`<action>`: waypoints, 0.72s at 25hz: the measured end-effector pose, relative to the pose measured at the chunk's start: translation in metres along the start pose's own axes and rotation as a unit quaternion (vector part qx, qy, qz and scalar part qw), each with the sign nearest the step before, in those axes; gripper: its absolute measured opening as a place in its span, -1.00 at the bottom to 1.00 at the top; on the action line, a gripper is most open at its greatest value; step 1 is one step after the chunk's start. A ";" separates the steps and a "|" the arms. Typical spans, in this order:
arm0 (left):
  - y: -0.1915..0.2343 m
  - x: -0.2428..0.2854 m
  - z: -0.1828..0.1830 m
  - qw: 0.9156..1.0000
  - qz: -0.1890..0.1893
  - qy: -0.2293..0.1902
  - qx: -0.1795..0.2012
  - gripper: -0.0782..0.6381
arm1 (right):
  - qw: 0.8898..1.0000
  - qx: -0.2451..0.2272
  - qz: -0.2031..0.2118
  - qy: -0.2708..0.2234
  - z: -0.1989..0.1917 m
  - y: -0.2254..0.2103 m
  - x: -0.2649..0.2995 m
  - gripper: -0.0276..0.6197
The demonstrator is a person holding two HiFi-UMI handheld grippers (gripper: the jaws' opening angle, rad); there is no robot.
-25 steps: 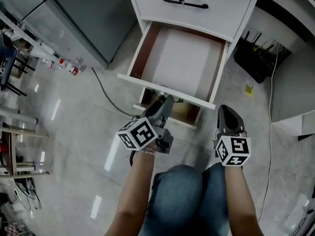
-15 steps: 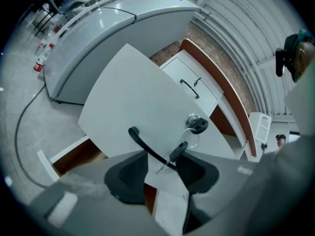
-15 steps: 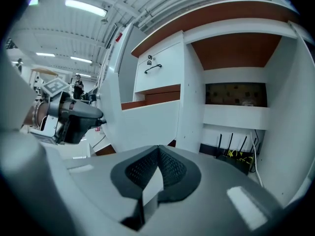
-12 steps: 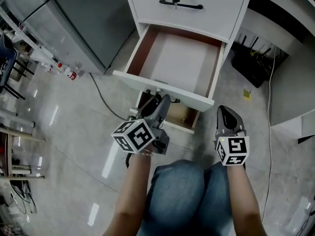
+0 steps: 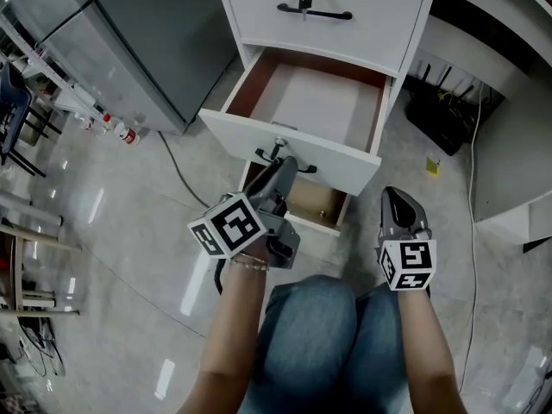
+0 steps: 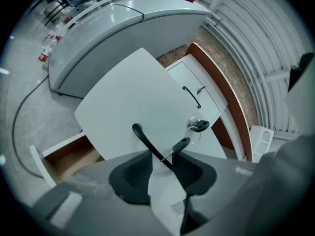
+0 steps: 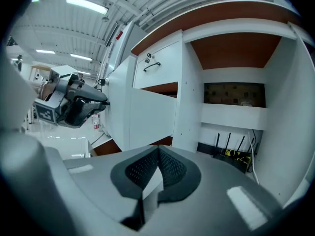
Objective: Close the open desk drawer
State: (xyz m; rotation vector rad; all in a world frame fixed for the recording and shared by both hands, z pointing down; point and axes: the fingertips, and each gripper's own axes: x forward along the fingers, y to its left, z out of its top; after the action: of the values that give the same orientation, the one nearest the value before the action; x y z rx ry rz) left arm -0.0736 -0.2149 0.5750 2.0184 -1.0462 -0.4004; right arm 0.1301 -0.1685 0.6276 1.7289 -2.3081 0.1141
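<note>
Left claw (image 5: 283,169) is closing around the open drawer (image 5: 259,139) handle (image 6: 147,140), not pinching yet; right claw (image 7: 157,152) is pressed together, empty.

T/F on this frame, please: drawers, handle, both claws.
1. The top drawer is shut. True.
2. The middle drawer is fully closed. False: it stands pulled out.
3. The handle of the middle drawer is between the jaws of the left claw. True; they have just been closing and stand apart.
4. The right claw grips the drawer front. False: it is shut on nothing, clear of the drawer.
5. A black box with antennas sits under the desk. True.
</note>
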 end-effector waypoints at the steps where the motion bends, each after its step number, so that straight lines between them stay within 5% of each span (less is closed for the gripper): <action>1: -0.001 0.000 0.001 1.000 -0.002 -0.002 -0.022 -0.42 | 1.000 0.001 -0.002 0.000 0.000 0.000 0.000 -0.92; 3: -0.003 0.001 0.004 0.998 0.000 -0.006 -0.055 -0.48 | 1.000 0.005 -0.007 -0.001 0.001 -0.001 -0.001 -0.92; 9: -0.006 0.005 0.005 0.997 0.020 0.002 -0.078 -0.50 | 1.000 0.007 -0.013 -0.005 0.003 -0.005 -0.003 -0.92; 18: -0.005 0.025 0.011 0.997 0.029 -0.001 -0.072 -0.50 | 1.000 0.013 -0.019 -0.002 -0.001 -0.008 -0.003 -0.92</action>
State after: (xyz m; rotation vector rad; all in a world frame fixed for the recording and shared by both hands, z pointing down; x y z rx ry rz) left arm -0.0621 -0.2387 0.5670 1.8572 -1.0441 -0.4336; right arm 0.1386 -0.1684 0.6269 1.7851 -2.2854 0.1344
